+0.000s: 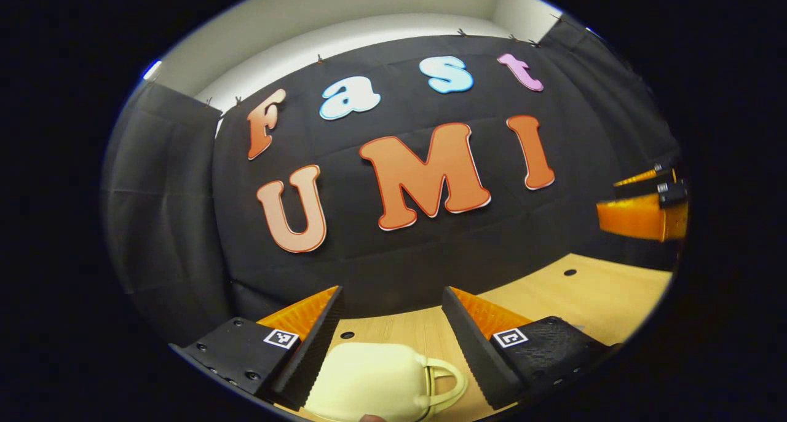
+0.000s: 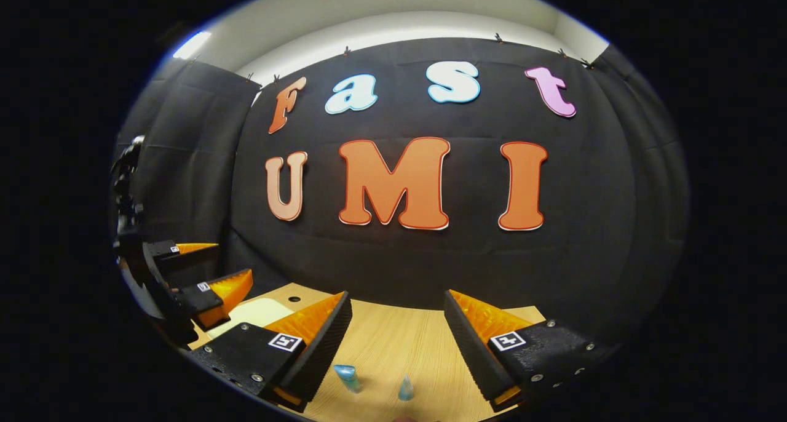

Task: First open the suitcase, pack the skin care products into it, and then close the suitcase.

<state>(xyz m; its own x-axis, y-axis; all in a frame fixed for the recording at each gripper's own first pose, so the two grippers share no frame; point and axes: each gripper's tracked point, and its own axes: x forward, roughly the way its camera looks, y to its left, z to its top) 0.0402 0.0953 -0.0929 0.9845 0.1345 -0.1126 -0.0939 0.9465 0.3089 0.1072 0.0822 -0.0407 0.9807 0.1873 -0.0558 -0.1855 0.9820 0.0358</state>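
Observation:
A small cream suitcase (image 1: 381,382) with a looped handle (image 1: 446,379) lies on the wooden table, low between the fingers of my left gripper (image 1: 393,326), which is open and above it. In the right gripper view a corner of the suitcase (image 2: 258,311) shows at the left, under the left gripper (image 2: 203,274), also seen open there. My right gripper (image 2: 396,330) is open over the table. Two blue skin care bottle tops (image 2: 347,376) (image 2: 405,388) poke up just below and between its fingers. The right gripper (image 1: 645,207) also appears at the far right of the left gripper view.
The wooden table (image 2: 399,342) runs back to the black cloth wall (image 2: 430,262) close behind. Small round holes (image 1: 570,272) dot the table top. Bare wood lies between the suitcase and the bottles.

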